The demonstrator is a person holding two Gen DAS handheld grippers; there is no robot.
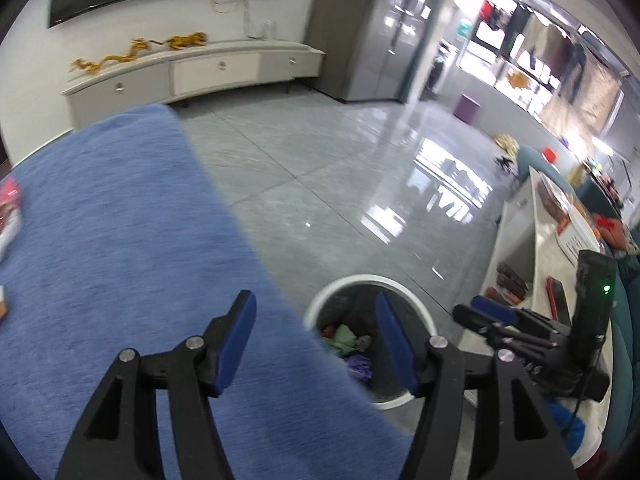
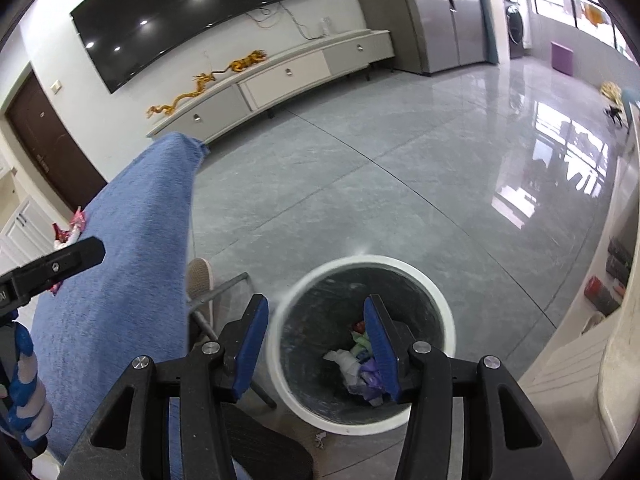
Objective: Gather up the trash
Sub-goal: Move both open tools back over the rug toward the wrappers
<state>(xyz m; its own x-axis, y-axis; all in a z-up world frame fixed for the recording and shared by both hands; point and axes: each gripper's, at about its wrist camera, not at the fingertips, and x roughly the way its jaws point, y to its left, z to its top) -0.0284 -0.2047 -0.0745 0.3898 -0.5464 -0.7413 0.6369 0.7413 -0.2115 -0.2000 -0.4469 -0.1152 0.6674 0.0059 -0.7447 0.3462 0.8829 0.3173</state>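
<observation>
A white round trash bin (image 2: 446, 320) stands on the grey floor beside a table covered with a blue cloth (image 2: 120, 248). Crumpled wrappers and paper (image 2: 352, 364) lie in its bottom. My right gripper (image 2: 316, 312) is open and empty, right above the bin's mouth. My left gripper (image 1: 316, 308) is open and empty over the cloth's (image 1: 120, 240) right edge, with the bin (image 1: 424, 312) just beyond it. Red and pink wrappers (image 2: 70, 228) lie on the cloth at the far left; they also show in the left wrist view (image 1: 10, 208). The right gripper also shows in the left wrist view (image 1: 484, 306).
A white TV cabinet (image 2: 280, 76) with gold dragon figures stands along the back wall under a dark screen. A white shelf unit (image 1: 532, 248) with books is at the right. A chair leg and a shoe (image 2: 200, 276) are beside the table. A purple stool (image 2: 562, 58) is far off.
</observation>
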